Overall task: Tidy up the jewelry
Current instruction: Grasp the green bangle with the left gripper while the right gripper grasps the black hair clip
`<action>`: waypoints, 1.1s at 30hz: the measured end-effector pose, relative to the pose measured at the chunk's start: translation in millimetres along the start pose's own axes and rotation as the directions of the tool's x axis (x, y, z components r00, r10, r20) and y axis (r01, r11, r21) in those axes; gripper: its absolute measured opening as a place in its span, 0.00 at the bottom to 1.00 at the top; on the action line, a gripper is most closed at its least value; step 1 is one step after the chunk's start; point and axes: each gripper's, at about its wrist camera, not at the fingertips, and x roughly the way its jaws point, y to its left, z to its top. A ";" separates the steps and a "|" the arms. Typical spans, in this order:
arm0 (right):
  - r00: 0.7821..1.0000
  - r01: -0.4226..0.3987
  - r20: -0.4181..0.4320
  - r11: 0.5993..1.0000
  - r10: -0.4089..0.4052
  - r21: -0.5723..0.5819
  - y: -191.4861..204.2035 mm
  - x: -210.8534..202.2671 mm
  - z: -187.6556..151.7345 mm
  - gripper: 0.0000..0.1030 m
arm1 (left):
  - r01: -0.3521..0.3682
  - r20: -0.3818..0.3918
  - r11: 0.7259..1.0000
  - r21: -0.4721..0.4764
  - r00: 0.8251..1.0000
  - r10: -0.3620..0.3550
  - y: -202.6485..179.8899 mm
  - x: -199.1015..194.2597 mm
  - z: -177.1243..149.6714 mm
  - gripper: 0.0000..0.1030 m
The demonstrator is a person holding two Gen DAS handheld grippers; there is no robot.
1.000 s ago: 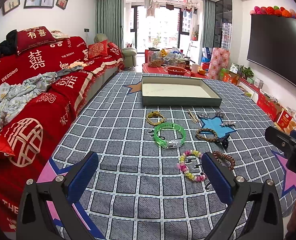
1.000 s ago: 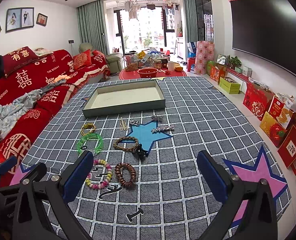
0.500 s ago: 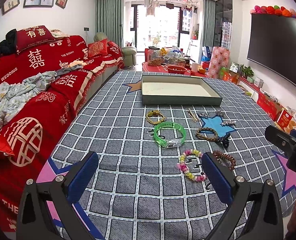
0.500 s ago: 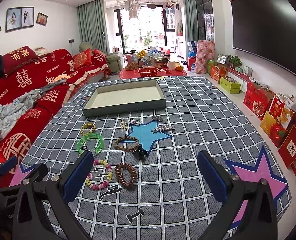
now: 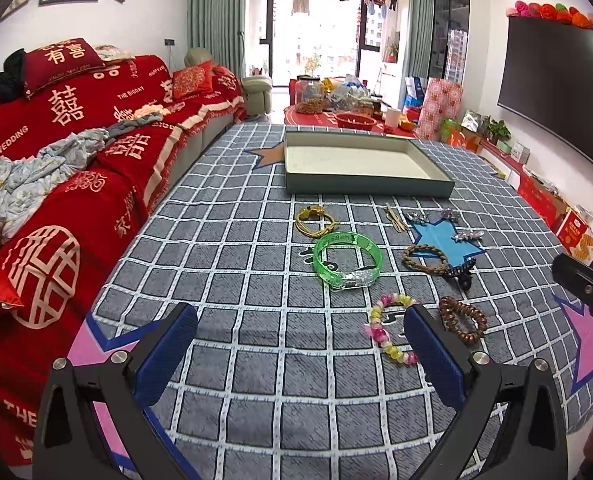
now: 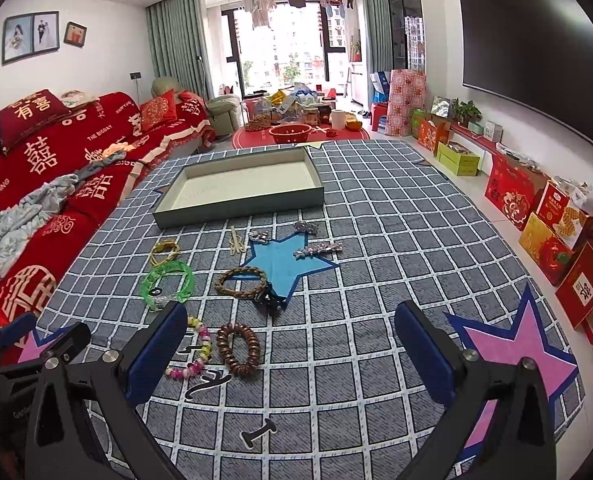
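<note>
Both grippers were wide open and empty. The left gripper [image 5: 300, 350] sat nearest the pastel bead bracelet [image 5: 388, 330], just off its right finger, with the brown coil hair tie [image 6: 238, 350] beside it. The right gripper [image 6: 290, 346] hung nearer the hair tie. The grey tray [image 5: 370, 188] lay well ahead, past the other pieces, still empty.

1. Left wrist view: the tray [image 5: 368, 190] and green bangle [image 5: 347, 260] are now seen slightly higher and further right in frame.
2. Same view: the right gripper [image 6: 292, 312] is displaced toward the right edge.
3. Right wrist view: the whole scene is shifted slightly left. This is seen on the brown coil bracelet [image 6: 238, 350] and the black rug mark [image 6: 258, 434].
4. The beaded bracelet [image 6: 196, 350] is now covered slightly more by that gripper's left finger [image 6: 156, 354].
</note>
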 end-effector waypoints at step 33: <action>0.900 -0.180 -0.422 0.975 0.109 -0.132 12.4 156.0 11.2 0.65 | 0.093 -0.301 0.995 0.029 0.950 -0.080 -5.9 146.9 50.5 0.86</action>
